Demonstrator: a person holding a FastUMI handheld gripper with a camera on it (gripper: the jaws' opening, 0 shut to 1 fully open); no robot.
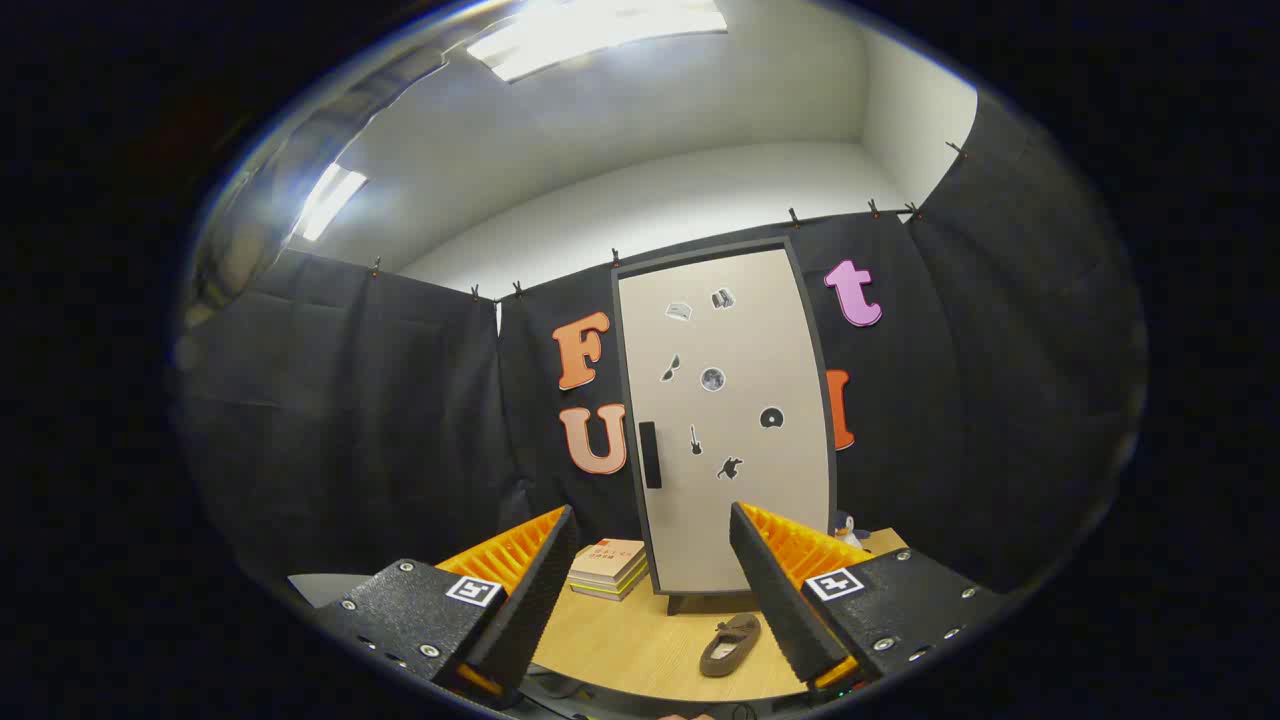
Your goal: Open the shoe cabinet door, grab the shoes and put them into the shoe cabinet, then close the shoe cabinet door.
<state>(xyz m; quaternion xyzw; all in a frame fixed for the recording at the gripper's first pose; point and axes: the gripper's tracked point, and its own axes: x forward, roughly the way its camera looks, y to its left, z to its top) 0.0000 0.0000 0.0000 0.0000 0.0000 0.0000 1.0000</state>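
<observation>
Tongs [652, 545]: fingers spread wide apart, holding nothing, raised above the counter and aimed at the cabinet.
Cabinet [725, 420]: upright at the far side of the counter, against the black cloth wall; door [730, 500] closed.
Handle [650, 454]: dark vertical bar at the door's left edge, about mid-height.
Stickers [712, 379]: several small ones scattered over the door face.
Shoe [729, 645]: one brown slipper, lying on the counter in front of the cabinet, between the fingers and nearer the right one.
Books [610, 568]: small stack left of the cabinet's base, beyond the left finger.
Counter [640, 650]: light wood.
Figurine [848, 528]: small, right of the cabinet; details unclear.
</observation>
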